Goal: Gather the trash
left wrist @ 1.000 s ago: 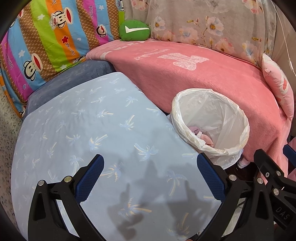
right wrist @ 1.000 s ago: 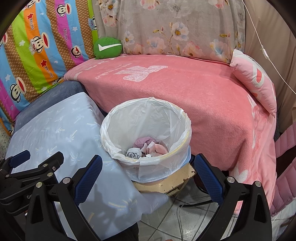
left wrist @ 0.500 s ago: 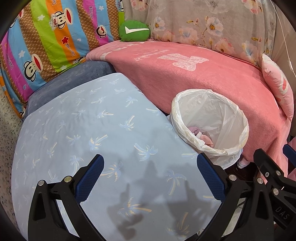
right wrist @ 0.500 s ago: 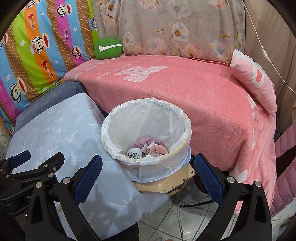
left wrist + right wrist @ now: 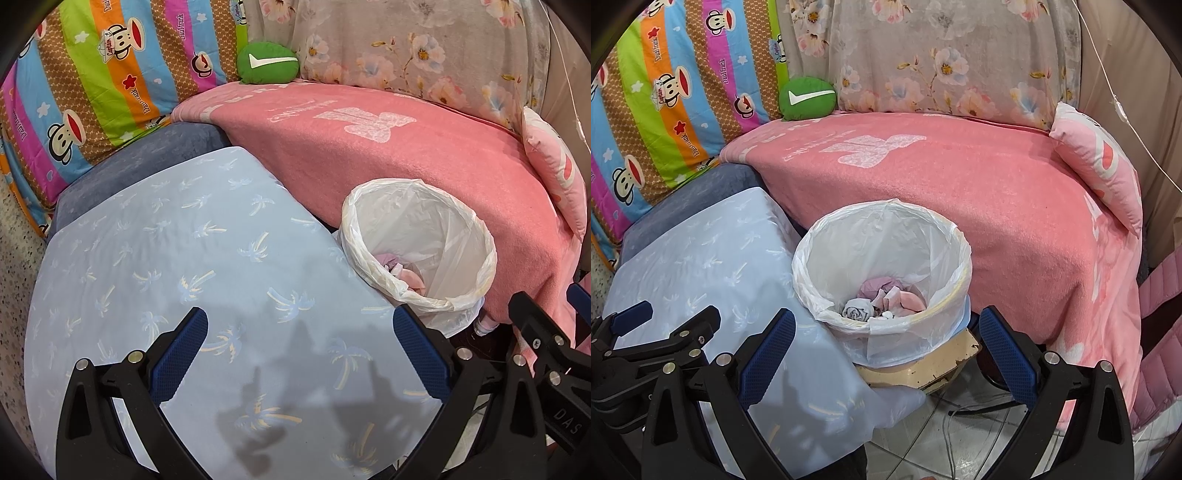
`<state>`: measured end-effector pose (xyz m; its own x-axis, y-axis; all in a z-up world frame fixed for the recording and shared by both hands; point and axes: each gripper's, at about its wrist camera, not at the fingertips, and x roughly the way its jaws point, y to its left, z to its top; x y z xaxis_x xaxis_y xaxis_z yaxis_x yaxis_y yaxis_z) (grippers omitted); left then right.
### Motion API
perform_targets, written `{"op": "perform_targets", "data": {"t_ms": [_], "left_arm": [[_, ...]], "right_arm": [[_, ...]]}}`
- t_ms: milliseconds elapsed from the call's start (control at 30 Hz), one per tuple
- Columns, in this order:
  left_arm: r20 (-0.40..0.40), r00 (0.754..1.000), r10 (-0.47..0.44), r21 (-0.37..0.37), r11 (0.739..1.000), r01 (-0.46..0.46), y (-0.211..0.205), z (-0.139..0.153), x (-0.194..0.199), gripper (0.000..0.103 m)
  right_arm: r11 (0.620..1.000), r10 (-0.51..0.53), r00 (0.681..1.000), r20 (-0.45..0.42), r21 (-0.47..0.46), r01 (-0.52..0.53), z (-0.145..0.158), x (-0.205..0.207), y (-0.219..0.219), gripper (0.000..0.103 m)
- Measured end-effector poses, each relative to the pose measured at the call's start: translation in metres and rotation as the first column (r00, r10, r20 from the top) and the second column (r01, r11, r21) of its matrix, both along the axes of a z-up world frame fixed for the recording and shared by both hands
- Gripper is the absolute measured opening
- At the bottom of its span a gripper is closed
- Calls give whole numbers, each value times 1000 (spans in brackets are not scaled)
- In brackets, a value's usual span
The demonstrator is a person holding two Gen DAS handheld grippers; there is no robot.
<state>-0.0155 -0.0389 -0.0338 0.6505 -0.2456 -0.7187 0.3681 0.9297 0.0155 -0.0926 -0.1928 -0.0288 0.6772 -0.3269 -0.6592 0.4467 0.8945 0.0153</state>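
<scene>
A sofa corner fills both views: a pink blanket (image 5: 960, 184) over the seat, a striped monkey-print quilt (image 5: 92, 92) behind, and a pale blue cushion (image 5: 184, 277) with palm prints in front. Between blanket and cushion stands a bin (image 5: 882, 266) lined with a thin white bag (image 5: 417, 251), resting on a worn cream stool (image 5: 923, 365). At its bottom lies crumpled trash (image 5: 886, 299), pink and white wads, probably tissue or soft paper, though the view is too small to be sure. Such wads should be light, soft and crushable; a pinch across the bulk would hold them. The bag is slippery and flimsy, best taken at the rolled rim. The left gripper (image 5: 299, 350) hovers over the cushion, jaws wide and empty. The right gripper (image 5: 882, 350) hangs before the bin, likewise spread wide, holding nothing.
</scene>
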Motion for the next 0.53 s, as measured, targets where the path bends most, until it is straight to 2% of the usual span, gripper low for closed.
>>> {"op": "perform_targets", "data": {"t_ms": [533], "left_arm": [[-2,1000,-3,12,1000,3,1,1,3,96]], "right_arm": [[1000,-7,1000,2,6,7,1,1,-2,98]]}}
